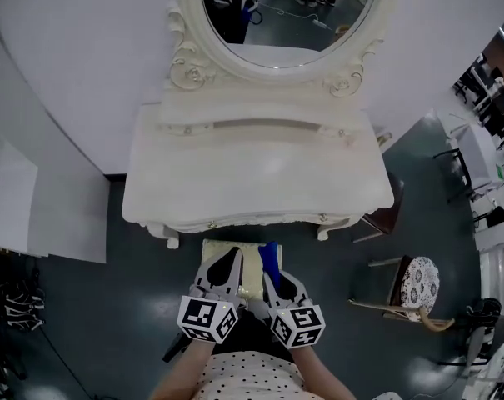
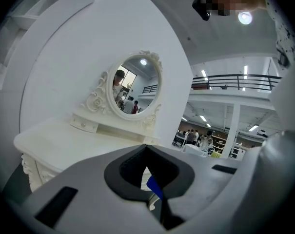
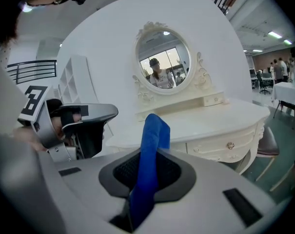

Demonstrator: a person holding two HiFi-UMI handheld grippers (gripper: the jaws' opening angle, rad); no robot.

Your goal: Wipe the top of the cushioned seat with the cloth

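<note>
The blue cloth [image 3: 149,150] is pinched in the right claw [image 1: 274,275], its length pointing up towards the mirror [image 3: 163,60]. The left claw [image 1: 227,267] is pressed together, empty, over the seat [image 1: 212,250].

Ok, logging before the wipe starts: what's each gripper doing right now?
Left gripper: fingers closed at the tips, nothing held.
Right gripper: closed on the blue fabric cloth.

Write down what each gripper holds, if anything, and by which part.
The right gripper pinches the blue cloth partway along its length, one end standing above the fingers. The left gripper holds nothing.
</note>
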